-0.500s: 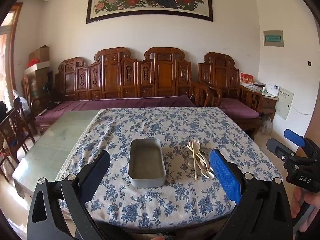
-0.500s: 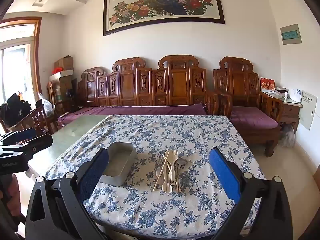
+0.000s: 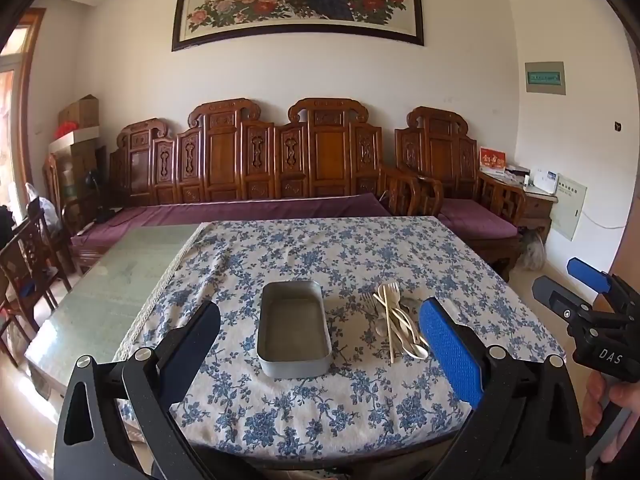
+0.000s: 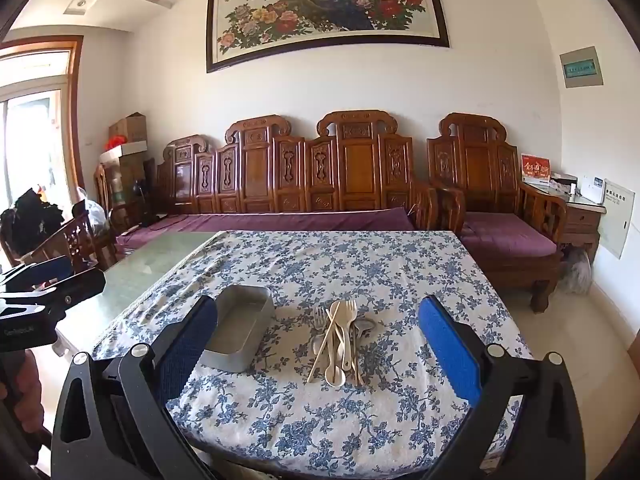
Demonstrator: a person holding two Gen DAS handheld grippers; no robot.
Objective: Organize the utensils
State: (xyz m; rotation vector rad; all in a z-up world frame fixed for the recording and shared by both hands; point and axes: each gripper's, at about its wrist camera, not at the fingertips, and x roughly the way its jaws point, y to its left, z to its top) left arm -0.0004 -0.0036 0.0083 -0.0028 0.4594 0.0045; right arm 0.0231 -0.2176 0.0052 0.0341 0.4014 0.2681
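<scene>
Both jaws sitting spread wide, nothing between them; left gripper (image 3: 320, 344) & right gripper (image 4: 320, 344) hovering short of the counter (image 3: 120, 292). Utensils (image 4: 340, 336) lying piled, crossed, just right of the empty metal tin (image 3: 294, 328). Risk: grabbing the tangle is likely dragging several pcs or scattering them.

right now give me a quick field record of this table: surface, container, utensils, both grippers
surface: table with a blue floral tablecloth over most of it, bare green top at the left
container: metal tin, open, nothing visible inside, flat on the cloth
utensils: pile of metal forks, pale plastic fork and spoons, chopsticks, lying right of the tin, apart from it
left gripper: open, empty, above the near table edge facing the tin
right gripper: open, empty, facing the utensil pile
task state: no utensil in the tin yet
</scene>
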